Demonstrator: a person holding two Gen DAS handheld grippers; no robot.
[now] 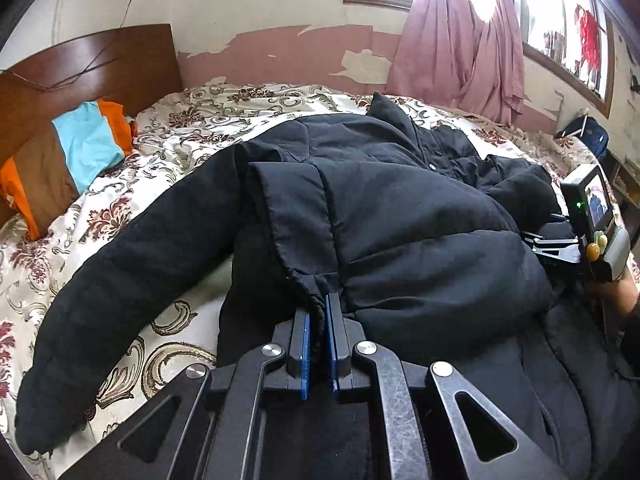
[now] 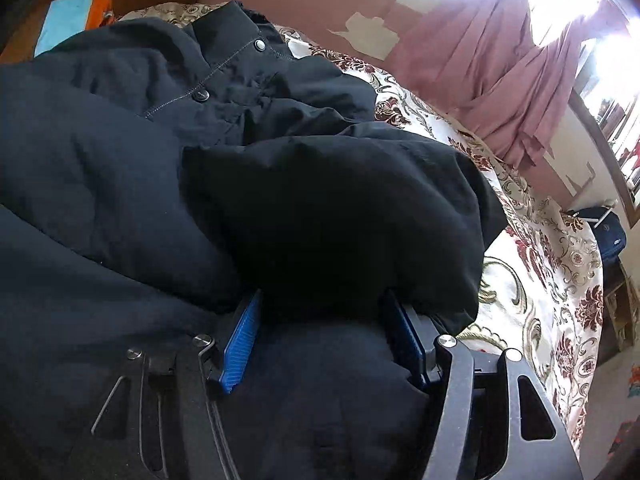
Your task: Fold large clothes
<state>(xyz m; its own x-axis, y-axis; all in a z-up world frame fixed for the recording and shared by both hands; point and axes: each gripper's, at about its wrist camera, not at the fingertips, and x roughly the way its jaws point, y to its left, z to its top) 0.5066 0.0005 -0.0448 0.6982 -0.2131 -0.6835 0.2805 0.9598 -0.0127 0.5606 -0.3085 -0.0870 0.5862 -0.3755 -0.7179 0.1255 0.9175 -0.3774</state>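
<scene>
Black padded coat [image 1: 400,208] sprawls mid-frame on the bed [image 1: 192,128], hem partly folded up, lower-left sleeve [image 1: 120,272] unfolded; left hand-held gripper [image 1: 319,312] pinches the hem, right hand-held gripper [image 2: 320,332] spread, gripping nothing.

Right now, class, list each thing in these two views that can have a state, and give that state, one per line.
Black padded jacket: spread on the bed, lower part folded up over its body, one sleeve stretched out.
Left gripper: shut on the jacket's hem.
Right gripper: open, jacket fabric bulging between its blue pads.
Pink curtain: bunched aside, window uncovered.
Metal snap buttons: undone.
</scene>
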